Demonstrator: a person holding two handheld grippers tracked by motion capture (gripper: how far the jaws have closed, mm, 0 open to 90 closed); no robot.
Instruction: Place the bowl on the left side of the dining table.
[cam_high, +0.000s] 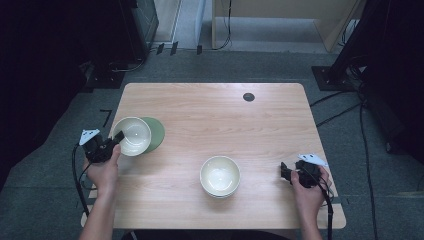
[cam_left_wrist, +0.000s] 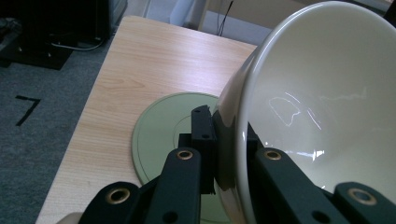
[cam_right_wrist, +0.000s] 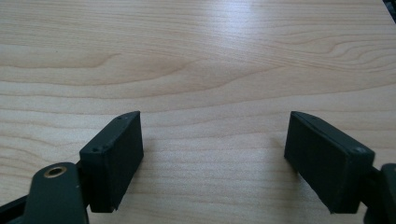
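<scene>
The left gripper (cam_high: 116, 140) is clamped on the rim of a cream bowl (cam_high: 133, 135), one jaw outside the wall and one inside, seen close in the left gripper view (cam_left_wrist: 229, 154). The bowl (cam_left_wrist: 322, 102) appears tilted and lifted, though whether it clears the green plate (cam_high: 156, 134) fully is hard to judge. That plate (cam_left_wrist: 163, 135) lies flat just beyond and under the bowl, near the wooden table's (cam_high: 210, 105) left edge.

The right gripper (cam_high: 286, 172) has its jaws spread wide, holding nothing, over bare wood (cam_right_wrist: 212, 158). Between the grippers sits a second cream bowl (cam_high: 220, 176), well apart from the plate. A dark round grommet (cam_high: 248, 97) lies at the far edge.
</scene>
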